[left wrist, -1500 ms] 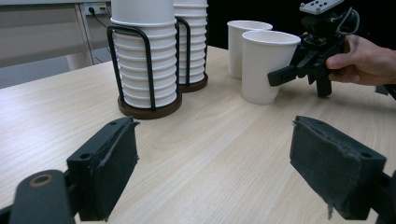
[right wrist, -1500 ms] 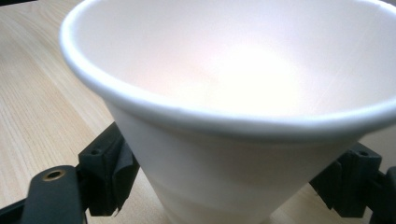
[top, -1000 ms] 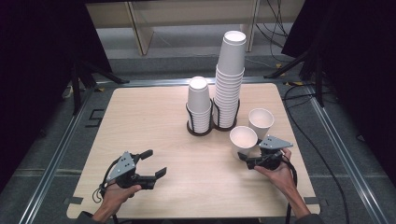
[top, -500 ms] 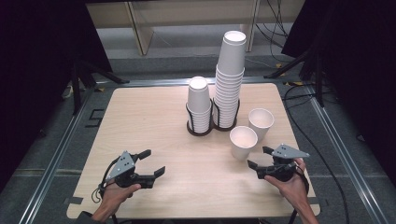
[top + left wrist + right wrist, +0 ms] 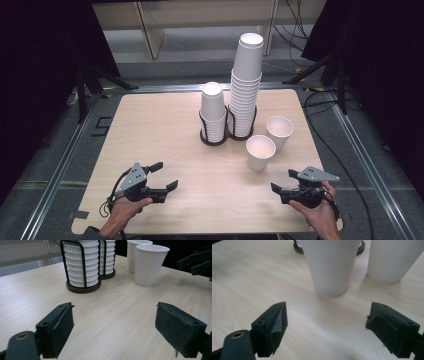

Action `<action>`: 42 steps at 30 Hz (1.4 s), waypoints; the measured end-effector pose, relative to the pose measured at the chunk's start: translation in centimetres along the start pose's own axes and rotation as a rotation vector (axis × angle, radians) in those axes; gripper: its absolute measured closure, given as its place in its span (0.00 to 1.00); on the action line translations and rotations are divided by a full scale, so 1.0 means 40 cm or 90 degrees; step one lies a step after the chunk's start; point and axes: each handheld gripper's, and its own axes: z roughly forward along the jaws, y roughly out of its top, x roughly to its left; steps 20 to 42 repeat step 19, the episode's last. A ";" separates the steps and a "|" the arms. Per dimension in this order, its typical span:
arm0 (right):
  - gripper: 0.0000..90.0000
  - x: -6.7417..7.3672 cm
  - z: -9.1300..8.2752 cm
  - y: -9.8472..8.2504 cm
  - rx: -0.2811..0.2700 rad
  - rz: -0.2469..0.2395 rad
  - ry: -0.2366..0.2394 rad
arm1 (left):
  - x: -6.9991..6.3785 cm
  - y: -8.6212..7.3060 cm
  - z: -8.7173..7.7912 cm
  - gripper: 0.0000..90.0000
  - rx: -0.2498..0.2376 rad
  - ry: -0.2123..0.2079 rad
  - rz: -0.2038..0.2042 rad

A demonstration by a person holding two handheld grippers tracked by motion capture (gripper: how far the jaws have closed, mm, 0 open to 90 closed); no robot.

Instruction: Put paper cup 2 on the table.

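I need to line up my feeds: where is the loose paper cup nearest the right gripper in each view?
High view: nearer loose cup, right of centre, in front of the wire racks.
Left gripper view: upper right, ahead of the second cup.
Right gripper view: top centre, straight ahead.
Shared landmark: second loose cup.

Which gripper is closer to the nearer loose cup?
Right. The right gripper sits just below and right of the cup, jaws open toward it; the left gripper rests far across the table at the cup's left.
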 end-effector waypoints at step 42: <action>0.17 0.019 -0.020 -0.033 0.034 -0.018 -0.016 | 0.003 -0.003 0.007 0.16 -0.011 -0.008 -0.005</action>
